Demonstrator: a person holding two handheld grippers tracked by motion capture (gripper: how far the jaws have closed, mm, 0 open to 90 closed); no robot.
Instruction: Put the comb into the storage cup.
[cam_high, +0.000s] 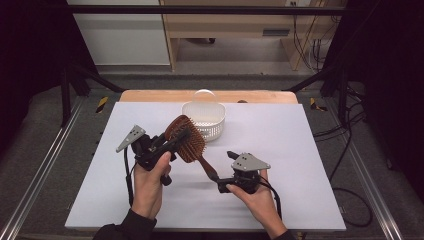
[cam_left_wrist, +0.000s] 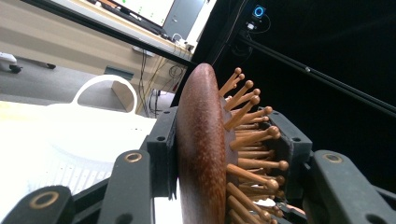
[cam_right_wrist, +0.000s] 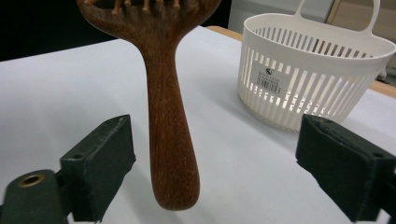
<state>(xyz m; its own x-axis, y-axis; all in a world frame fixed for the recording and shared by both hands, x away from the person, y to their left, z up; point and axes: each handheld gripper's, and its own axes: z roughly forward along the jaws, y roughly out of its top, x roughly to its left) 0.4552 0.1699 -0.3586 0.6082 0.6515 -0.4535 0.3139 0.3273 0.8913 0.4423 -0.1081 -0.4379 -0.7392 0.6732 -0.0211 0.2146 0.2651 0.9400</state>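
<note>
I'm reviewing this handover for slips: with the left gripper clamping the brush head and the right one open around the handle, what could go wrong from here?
1. The left gripper clamps the hairbrush across its curved back and bristles; one jaw bears on peg tips, so the head may twist or slide.
2. The right gripper stands open with the handle untouched between its jaws; if the left releases first, the brush would likely drop onto the table.

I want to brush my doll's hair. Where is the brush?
In the high view the wooden hairbrush is held above the table, just in front of the white basket, its head clamped in the left gripper.
</note>
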